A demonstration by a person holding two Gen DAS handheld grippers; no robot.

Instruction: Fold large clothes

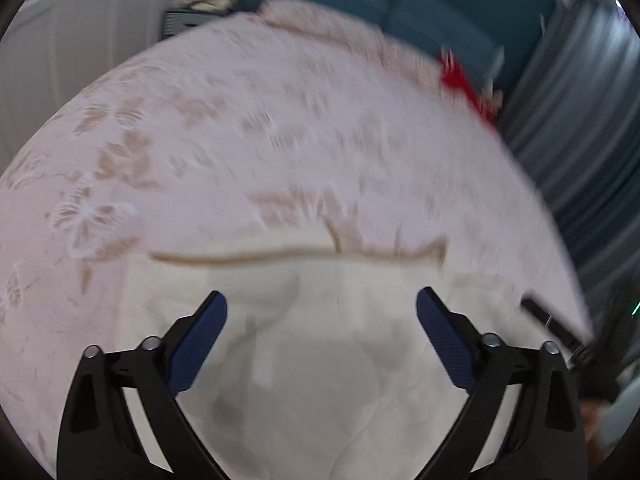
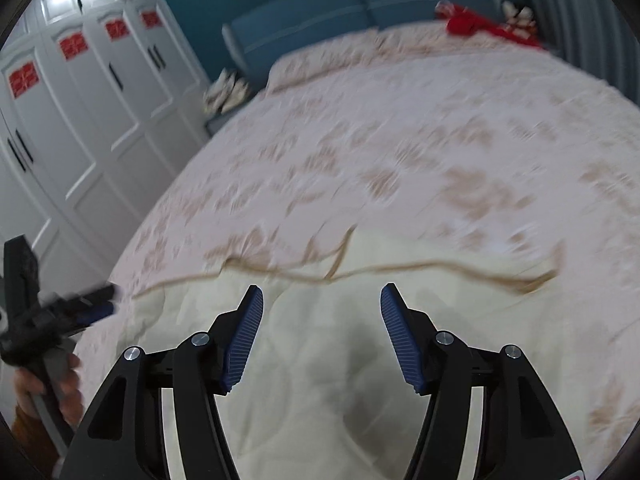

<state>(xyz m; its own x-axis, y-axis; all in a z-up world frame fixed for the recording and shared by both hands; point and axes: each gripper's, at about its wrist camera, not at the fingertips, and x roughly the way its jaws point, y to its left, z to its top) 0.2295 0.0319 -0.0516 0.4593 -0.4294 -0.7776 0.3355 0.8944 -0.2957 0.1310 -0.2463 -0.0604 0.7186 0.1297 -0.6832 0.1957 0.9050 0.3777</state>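
Overhead, both jaws gape above the cream garment [image 2: 320, 360] on the floral bedspread [image 2: 400, 140].

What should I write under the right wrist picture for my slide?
Open right gripper hovers above a cream garment spread on the floral bedspread, nothing between its fingers.

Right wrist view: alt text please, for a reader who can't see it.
The right tool hangs open, nothing between its blue pads, above a cream garment with a tan edge, spread on a floral bedspread. At the left edge a hand holds the left tool; white wardrobes and a red item lie beyond. The picture is motion-blurred.
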